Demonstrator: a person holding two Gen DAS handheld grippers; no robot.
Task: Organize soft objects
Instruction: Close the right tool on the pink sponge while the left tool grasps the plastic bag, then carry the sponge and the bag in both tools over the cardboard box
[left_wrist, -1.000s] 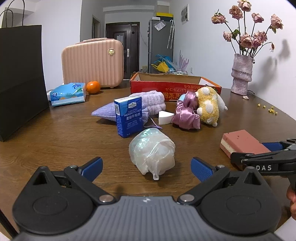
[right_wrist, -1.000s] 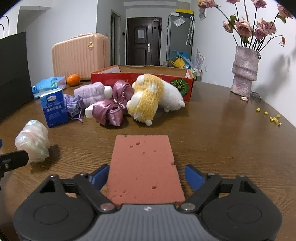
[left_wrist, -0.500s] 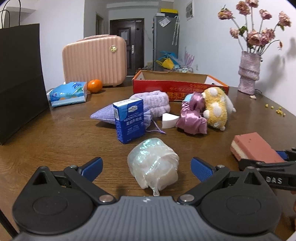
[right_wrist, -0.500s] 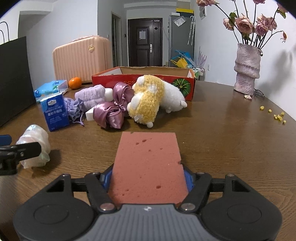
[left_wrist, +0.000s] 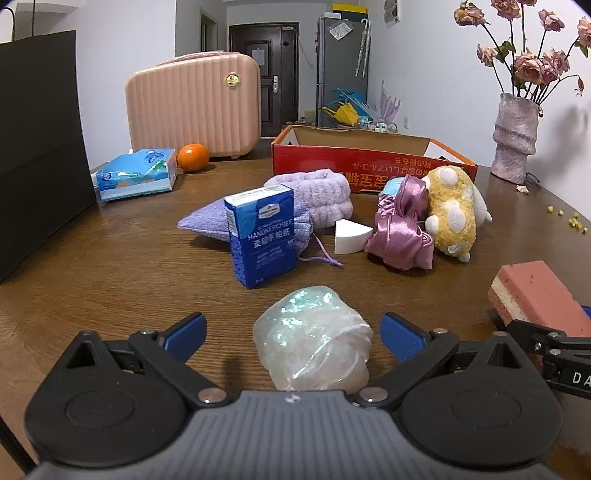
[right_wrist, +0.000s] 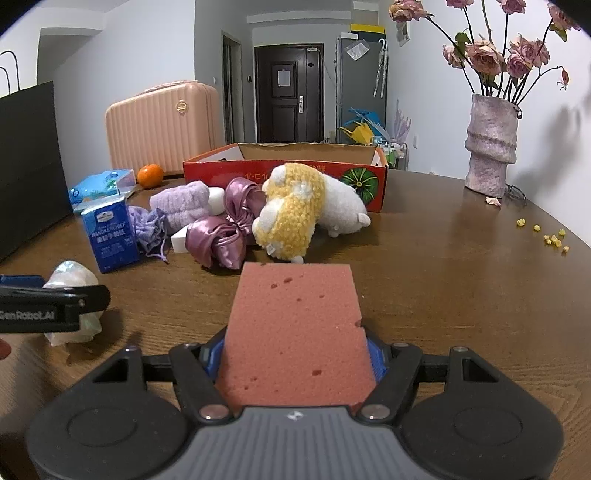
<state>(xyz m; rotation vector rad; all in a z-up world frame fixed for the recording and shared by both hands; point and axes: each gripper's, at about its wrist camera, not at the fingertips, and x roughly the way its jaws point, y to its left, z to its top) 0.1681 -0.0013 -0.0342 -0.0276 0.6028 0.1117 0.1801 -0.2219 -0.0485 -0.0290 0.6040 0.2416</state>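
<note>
Right gripper (right_wrist: 295, 354) fingers clamped on pink rectangular sponge (right_wrist: 295, 325), lower centre; left gripper (left_wrist: 291, 332) fingers spread around iridescent crumpled plastic bundle (left_wrist: 314, 350). Next: close left, carry both to red cardboard box (right_wrist: 284, 166).

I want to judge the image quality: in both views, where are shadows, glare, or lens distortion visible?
Left wrist view: the iridescent plastic bundle shows shiny glare; walls and the black paper bag bend from fisheye distortion; corners are dark. Right wrist view: the vase of flowers casts a soft shadow on the wall; the pink sponge looks sharp and evenly lit.
</note>
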